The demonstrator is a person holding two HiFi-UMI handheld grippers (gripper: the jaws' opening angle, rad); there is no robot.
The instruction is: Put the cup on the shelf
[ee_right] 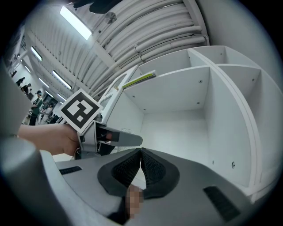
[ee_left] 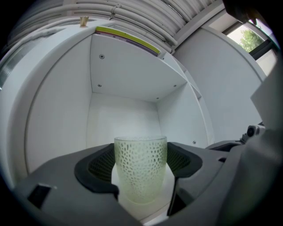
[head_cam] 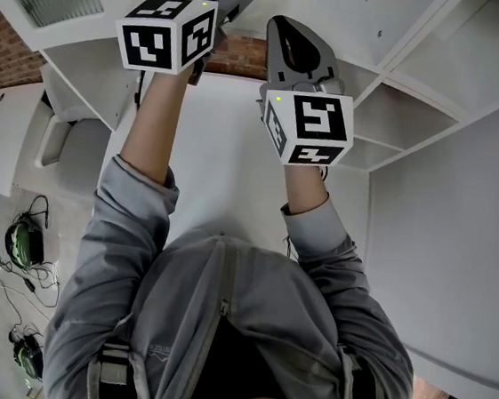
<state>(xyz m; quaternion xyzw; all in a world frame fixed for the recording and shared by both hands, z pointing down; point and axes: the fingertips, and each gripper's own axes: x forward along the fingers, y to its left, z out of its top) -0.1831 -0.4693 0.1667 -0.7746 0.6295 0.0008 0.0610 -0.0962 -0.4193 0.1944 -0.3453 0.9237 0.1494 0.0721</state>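
Both forearms reach up side by side toward the white shelf (ee_left: 124, 114). The left tongs (ee_left: 140, 164) pinch the upright, pale green dimpled cup (ee_left: 140, 150) at the front edge of an open compartment. The right tongs (ee_right: 140, 159) are pressed together with nothing between them, just beside the left.

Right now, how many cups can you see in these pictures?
1. The pale green textured cup stands upright between the jaws of the left gripper, in front of a white shelf compartment. More could be hidden outside the views.
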